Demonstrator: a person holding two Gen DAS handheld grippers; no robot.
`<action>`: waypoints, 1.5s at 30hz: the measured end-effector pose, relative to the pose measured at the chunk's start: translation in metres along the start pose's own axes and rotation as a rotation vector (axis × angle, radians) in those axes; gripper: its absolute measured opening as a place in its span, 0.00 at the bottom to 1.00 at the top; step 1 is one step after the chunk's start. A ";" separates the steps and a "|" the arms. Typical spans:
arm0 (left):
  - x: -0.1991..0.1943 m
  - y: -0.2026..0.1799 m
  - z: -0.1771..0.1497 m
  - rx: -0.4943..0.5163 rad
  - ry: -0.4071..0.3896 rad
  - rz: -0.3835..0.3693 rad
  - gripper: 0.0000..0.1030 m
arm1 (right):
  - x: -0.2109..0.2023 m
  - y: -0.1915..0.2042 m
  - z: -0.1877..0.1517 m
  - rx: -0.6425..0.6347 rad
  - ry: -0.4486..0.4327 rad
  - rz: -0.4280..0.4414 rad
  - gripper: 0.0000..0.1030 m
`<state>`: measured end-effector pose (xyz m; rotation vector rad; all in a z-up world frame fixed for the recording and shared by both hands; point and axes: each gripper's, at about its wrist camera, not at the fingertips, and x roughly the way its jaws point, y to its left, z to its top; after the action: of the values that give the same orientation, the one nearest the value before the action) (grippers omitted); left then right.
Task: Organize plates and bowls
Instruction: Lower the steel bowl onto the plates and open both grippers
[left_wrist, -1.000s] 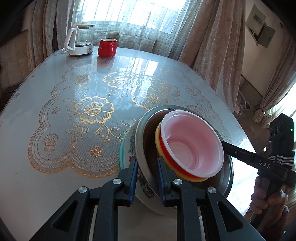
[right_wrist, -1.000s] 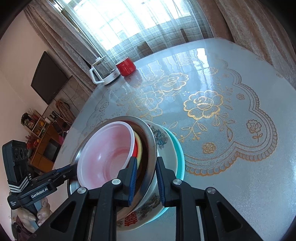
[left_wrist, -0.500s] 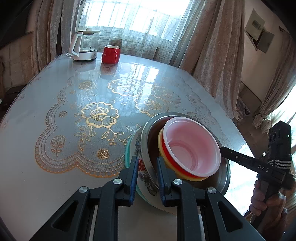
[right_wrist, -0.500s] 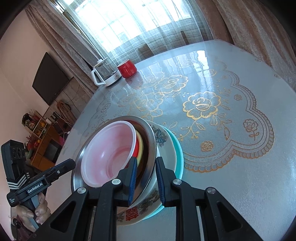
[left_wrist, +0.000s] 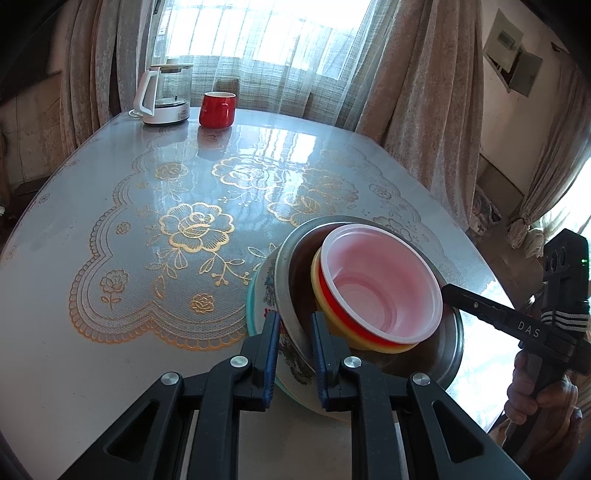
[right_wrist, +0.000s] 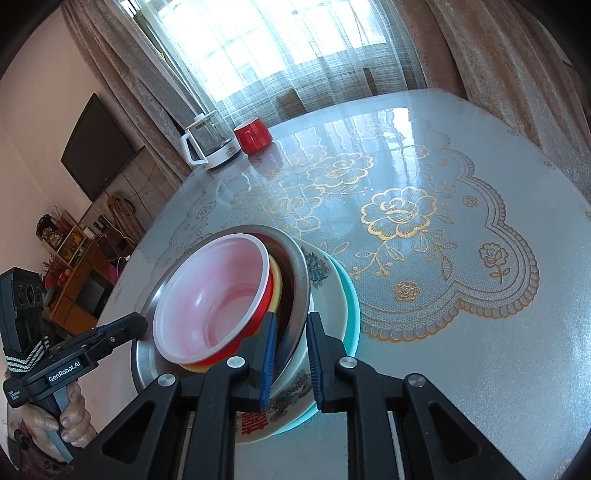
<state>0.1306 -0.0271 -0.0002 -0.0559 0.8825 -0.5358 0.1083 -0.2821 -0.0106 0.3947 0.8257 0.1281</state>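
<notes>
A stack of dishes stands near the table's front edge. From the bottom it is a teal plate (right_wrist: 351, 306), a white floral plate (left_wrist: 269, 288), a steel bowl (left_wrist: 448, 343), then yellow, red and pale pink bowls (left_wrist: 376, 280) nested together. My left gripper (left_wrist: 295, 332) is shut on the steel bowl's near rim. On the opposite side, my right gripper (right_wrist: 291, 343) has the steel bowl (right_wrist: 295, 266) rim between its pads, and its jaws are closing on it. Each gripper shows in the other's view, at the stack's far edge.
A glass kettle (left_wrist: 164, 94) and a red mug (left_wrist: 217, 109) stand at the table's far end by the curtained window. A lace-patterned cloth under glass covers the table (left_wrist: 110, 350). A person's hands (left_wrist: 535, 398) hold both gripper handles. A television (right_wrist: 98, 147) hangs on the wall.
The right jaws have narrowed a little onto the steel rim. The left wrist view has drawn back slightly, so more of the floral plate shows beside the steel bowl.
</notes>
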 end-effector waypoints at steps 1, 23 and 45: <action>0.000 0.000 0.000 0.001 -0.002 0.002 0.17 | -0.003 0.000 0.001 0.000 -0.013 -0.004 0.16; -0.004 0.005 0.001 0.004 -0.038 0.025 0.17 | 0.024 0.038 0.021 -0.176 0.021 -0.056 0.24; -0.004 -0.007 -0.003 0.045 -0.035 0.046 0.17 | 0.019 0.039 0.010 -0.190 0.047 -0.043 0.23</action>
<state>0.1233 -0.0311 0.0030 -0.0043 0.8358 -0.5098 0.1304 -0.2444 -0.0028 0.1953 0.8601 0.1747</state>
